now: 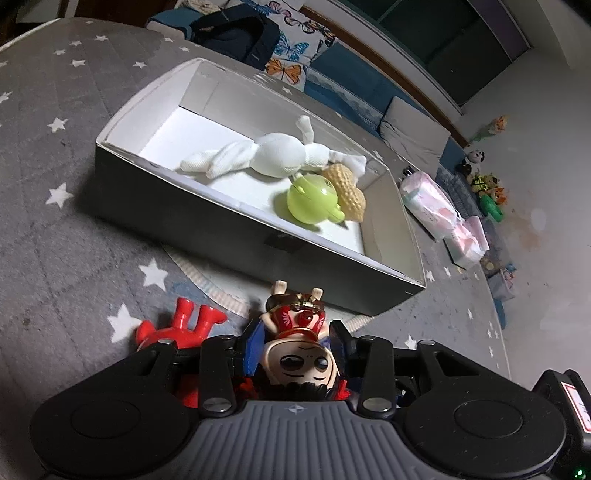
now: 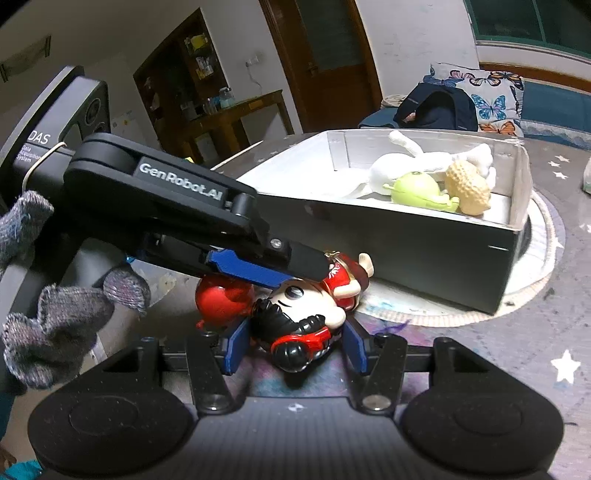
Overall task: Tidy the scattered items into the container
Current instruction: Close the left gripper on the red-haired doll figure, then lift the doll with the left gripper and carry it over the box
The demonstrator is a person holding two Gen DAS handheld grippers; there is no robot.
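Note:
A big-headed figurine [image 1: 299,365] in a red costume lies in front of the grey box [image 1: 184,206]. My left gripper [image 1: 297,332] is shut on it, blue pads against both sides of its head. In the right wrist view, the left gripper [image 2: 310,277] reaches in from the left over the figurine [image 2: 295,299]. My right gripper [image 2: 295,347] is shut on the same head, one pad on each side. A red toy [image 1: 184,325] lies beside the figurine, behind it [image 2: 221,299] in the right wrist view. The box holds a white plush rabbit [image 1: 280,155], a green ball toy [image 1: 312,201] and a peanut-shaped toy [image 1: 349,192].
A grey mat with white stars [image 1: 55,147] covers the floor under everything. A gloved hand [image 2: 55,325] holds the left gripper's handle. Pink-and-white packs [image 1: 428,203] and small toys [image 1: 484,184] lie beyond the box. A dark backpack [image 1: 236,33] rests against butterfly cushions.

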